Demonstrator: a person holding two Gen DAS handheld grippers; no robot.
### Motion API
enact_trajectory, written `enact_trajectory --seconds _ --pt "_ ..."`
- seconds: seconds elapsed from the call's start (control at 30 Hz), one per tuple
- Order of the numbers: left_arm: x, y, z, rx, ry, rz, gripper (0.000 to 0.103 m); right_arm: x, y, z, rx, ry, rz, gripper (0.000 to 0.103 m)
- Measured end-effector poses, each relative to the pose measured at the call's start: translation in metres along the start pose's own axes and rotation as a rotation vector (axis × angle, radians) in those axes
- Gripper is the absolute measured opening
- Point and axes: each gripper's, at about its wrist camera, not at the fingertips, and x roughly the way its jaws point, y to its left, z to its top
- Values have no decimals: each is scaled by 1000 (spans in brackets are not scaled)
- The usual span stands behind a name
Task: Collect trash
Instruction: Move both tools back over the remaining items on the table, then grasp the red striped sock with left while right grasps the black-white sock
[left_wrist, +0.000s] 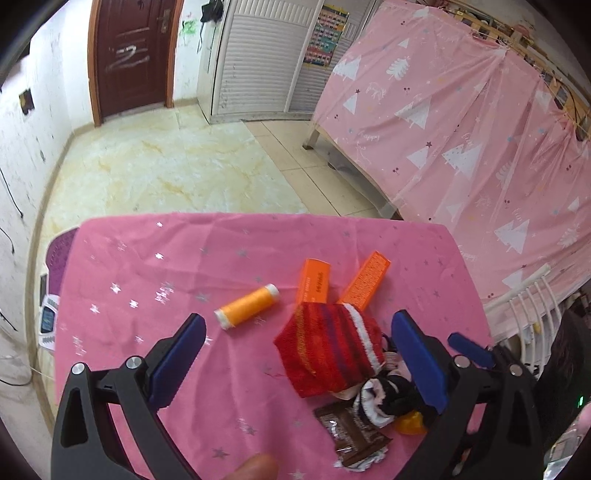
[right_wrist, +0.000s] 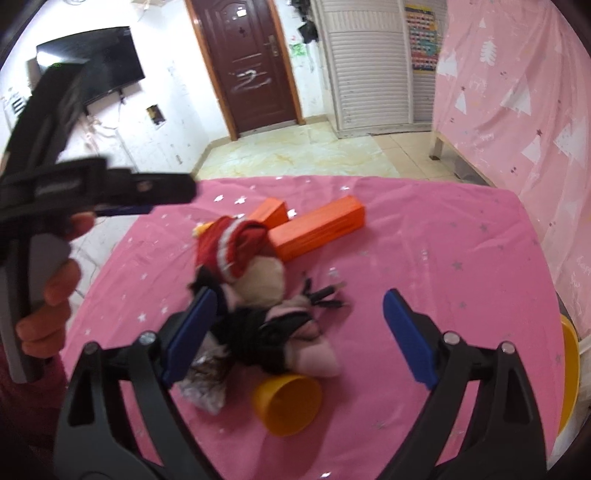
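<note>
I've got both claws over the worktop (left_wrist: 122, 258), which is covered w/ a pink star-print cloth; left claw (left_wrist: 295, 332) stands wide open, nothing pressed btwn its blue pads, tho the red striped sock (left_wrist: 325, 354) lies on the cloth in the gap btwn them; right claw (right_wrist: 299, 314) also spread wide, holding nothing, its left pad just beside the dark and pink pile of socks (right_wrist: 280, 332); in the left wrist view the brown snack wrapper (left_wrist: 354, 432) lies flat near the bottom, partly tucked under the black-and-white sock (left_wrist: 373, 400), close to the right finger; in the right wrist view I see the same wrapper (right_wrist: 207, 384) crumpled, silvery side out, just below the left pad; a yellow cup (right_wrist: 288, 402) lies on its side next to it, mouth toward the camera; two orange boxes (left_wrist: 314, 284) sit further back, touching at a corner behind the red sock; an orange thread spool (left_wrist: 247, 306) lies on its side to the left of them, apart from the heap; left hand (right_wrist: 48, 291) grips the other rig's handle at the left edge of the right wrist view.
</note>
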Motion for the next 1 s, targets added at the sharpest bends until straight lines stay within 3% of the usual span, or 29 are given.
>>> enact_trajectory --seconds 0.27,0.33,0.4,0.43,0.5,0.63,0.73,0.8,1.0 --pt "22 -21 -9 13 50 -3 92 7 31 -8 -94 44 61 88" --pt "28 -25 -9 19 65 17 85 11 36 -9 -114 52 46 88" --pt "35 -26 -11 14 90 28 66 15 40 -10 -137 59 24 88" --pt "39 -26 -11 9 105 26 64 16 40 -10 -143 59 18 87" --pt "43 -25 -12 4 103 32 58 18 43 -11 -157 57 -13 75" --pt "42 -23 -16 -1 98 37 46 17 38 -8 -145 55 -10 66" --pt "37 -22 -18 -1 85 46 33 14 34 -9 -136 54 -1 60" --pt "34 -21 -20 3 77 52 18 13 34 -10 -133 50 1 55" --pt "23 -21 -24 12 51 66 7 5 29 -9 -94 36 22 52"
